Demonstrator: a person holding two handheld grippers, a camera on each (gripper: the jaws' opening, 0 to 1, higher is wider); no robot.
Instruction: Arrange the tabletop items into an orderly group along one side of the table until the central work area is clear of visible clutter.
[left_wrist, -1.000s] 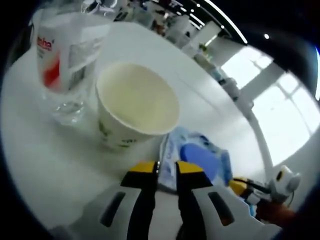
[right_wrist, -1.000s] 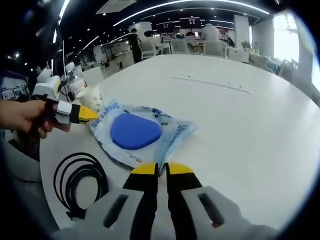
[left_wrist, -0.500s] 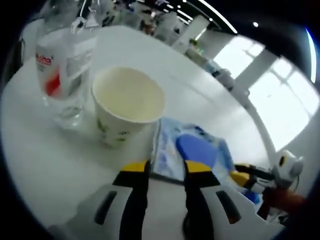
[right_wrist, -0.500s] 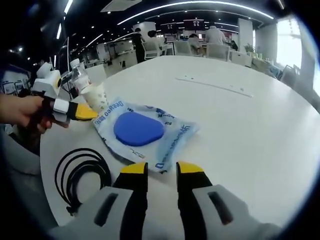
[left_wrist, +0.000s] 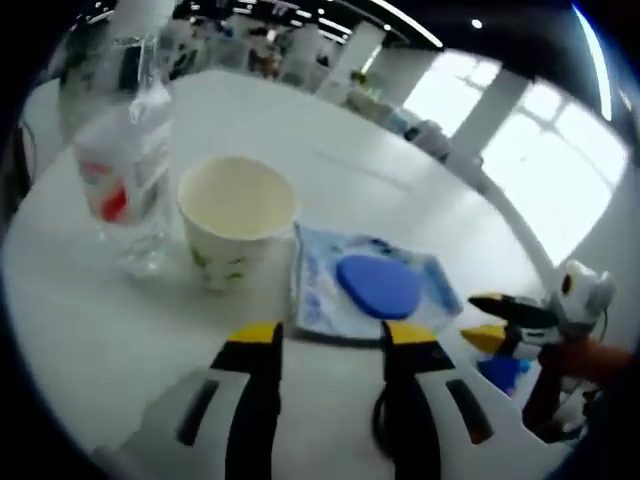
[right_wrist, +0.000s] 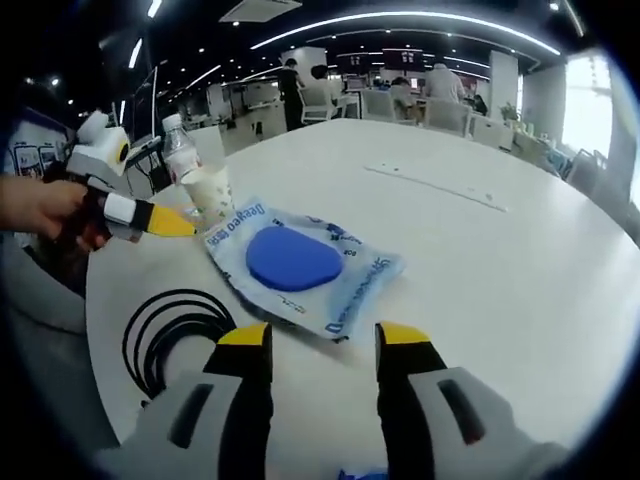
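Wipes pack (right_wrist: 305, 266) flat on table, just ahead of right gripper (right_wrist: 317, 336) | both grippers released, left gripper (left_wrist: 333, 333) too

Right gripper view: flat plastic wipes packet (right_wrist: 300, 265) frame centre; white paper cup (right_wrist: 211, 190) and clear water bottle (right_wrist: 180, 148) upper left; coiled black cable (right_wrist: 165, 335) lower left.

Open office, ceiling light strips (right_wrist: 400, 18), bright windows (left_wrist: 560, 170), chairs (right_wrist: 445, 113)
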